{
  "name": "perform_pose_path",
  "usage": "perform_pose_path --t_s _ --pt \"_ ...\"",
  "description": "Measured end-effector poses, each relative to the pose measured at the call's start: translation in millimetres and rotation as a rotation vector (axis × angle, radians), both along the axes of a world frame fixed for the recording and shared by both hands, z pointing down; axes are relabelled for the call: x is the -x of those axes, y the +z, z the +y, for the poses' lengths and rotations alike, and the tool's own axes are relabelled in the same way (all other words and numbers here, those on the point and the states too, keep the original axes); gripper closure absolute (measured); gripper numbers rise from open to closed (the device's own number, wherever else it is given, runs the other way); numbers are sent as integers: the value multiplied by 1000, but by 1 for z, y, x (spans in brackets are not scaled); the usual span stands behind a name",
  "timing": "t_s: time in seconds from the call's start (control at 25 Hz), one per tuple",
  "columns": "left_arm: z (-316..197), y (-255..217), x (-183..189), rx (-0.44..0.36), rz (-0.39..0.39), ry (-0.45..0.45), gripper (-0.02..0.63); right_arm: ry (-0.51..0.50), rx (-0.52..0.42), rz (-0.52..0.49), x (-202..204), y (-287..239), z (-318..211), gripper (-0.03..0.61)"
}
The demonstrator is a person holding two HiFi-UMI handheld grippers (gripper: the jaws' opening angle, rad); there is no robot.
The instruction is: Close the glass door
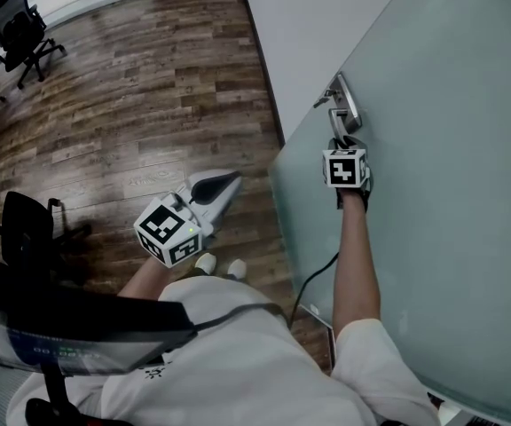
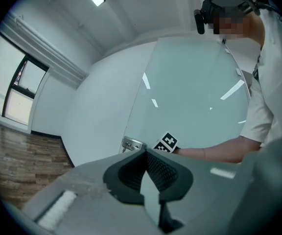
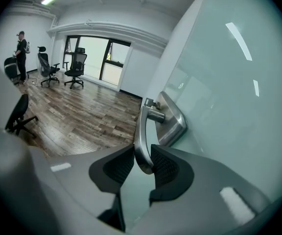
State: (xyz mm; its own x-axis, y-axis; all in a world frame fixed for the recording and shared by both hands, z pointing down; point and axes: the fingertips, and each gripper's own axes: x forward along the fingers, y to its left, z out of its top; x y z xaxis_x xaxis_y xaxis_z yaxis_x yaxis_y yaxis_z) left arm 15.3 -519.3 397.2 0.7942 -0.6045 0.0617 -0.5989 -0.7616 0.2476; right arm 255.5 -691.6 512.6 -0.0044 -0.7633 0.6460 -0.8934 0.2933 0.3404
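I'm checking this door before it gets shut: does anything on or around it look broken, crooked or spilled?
Nothing stands out. The glass door looks whole, with no crack showing; its metal handle looks intact, held in the right claw. The wooden floor beside it shows no spill.

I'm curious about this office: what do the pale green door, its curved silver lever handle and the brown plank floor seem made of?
The pale green door: likely frosted glass, smooth, with streaky light reflections. The curved silver lever handle: brushed metal, probably steel, softly shiny. The brown plank floor: wood or wood-look laminate; grain shows.
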Motion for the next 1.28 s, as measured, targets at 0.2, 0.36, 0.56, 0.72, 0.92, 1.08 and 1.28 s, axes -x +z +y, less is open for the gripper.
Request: perform_pose_path --t_s 0.2,0.36,0.56,0.72,0.92,1.08,1.28 --pt "1 0 7 11 -2 -8 609 -9 13 6 1 -3 -2 479" --pt "7 8 12 16 -8 -14 609 -31 2 -2 6 2 0 481" --pt "15 7 20 4 -10 -21 609 -35 26 -16 13 5 12 482" --pt "10 4 28 -6 -9 -21 609 -49 25 -15 25 6 12 479" --pt "11 10 39 -1 -4 -21 609 -76 32 -28 41 12 16 477" --pt "17 20 40 -1 8 -3 609 -98 14 -23 49 20 24 476" --pt "30 27 43 -9 21 20 609 -129 4 -30 59 28 43 472"
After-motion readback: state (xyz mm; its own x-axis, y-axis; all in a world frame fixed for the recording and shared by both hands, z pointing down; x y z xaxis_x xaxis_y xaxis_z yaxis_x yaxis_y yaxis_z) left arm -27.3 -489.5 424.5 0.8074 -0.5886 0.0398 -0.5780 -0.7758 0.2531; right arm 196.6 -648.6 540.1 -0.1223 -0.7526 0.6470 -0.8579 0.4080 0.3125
